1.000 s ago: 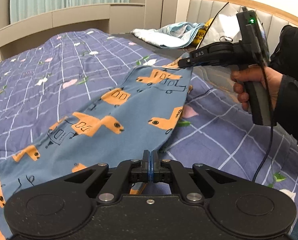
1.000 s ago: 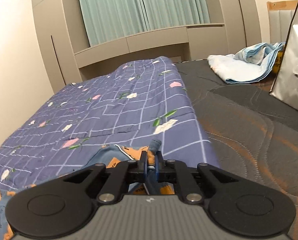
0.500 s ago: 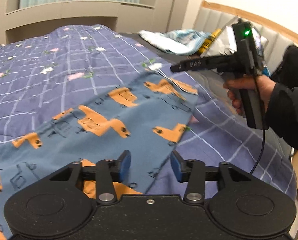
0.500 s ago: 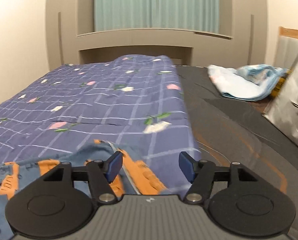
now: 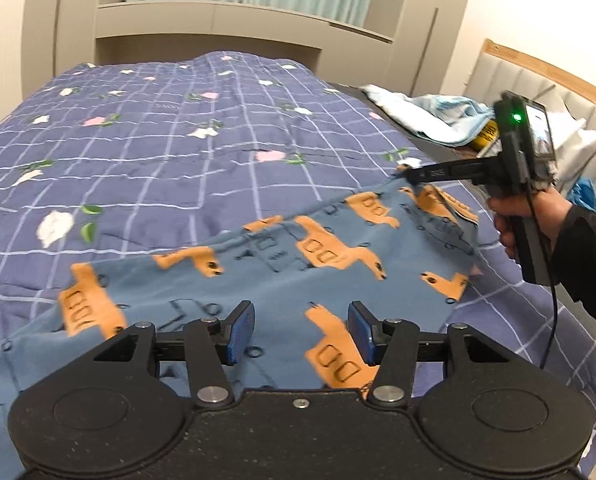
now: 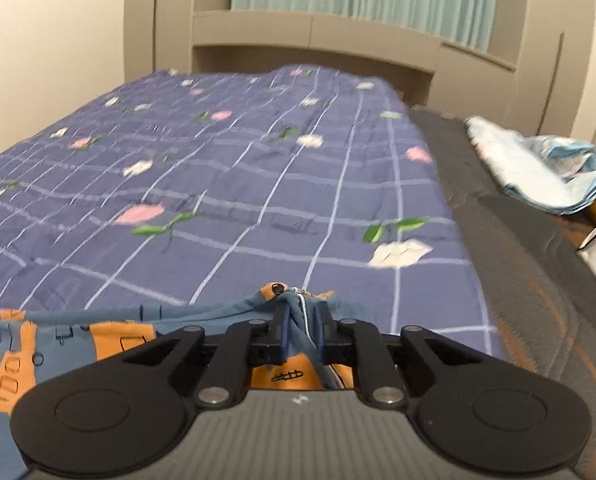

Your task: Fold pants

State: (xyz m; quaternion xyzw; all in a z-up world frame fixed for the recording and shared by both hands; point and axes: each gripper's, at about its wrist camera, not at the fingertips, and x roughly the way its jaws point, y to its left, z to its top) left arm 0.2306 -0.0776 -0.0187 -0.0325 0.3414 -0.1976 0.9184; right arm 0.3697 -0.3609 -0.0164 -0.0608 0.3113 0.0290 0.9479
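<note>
The bed (image 5: pixel 169 160) is carrying a purple checked quilt, and the pants (image 5: pixel 298 264), blue with orange print, are lying spread across its near edge, reaching toward the right edge. A heap of pale laundry (image 6: pixel 538 168) is sitting well apart near the far right corner. The right tongs (image 6: pixel 300 332) are pinching a bunched corner of the pants, jaws narrowed onto the cloth. The left tongs (image 5: pixel 300 334) are hovering wide over the fabric, holding nothing. The cloth is appearing thin, light and limp; it is likely sagging between holds, so gripping at hems or corners, both ends together, is judged best.
</note>
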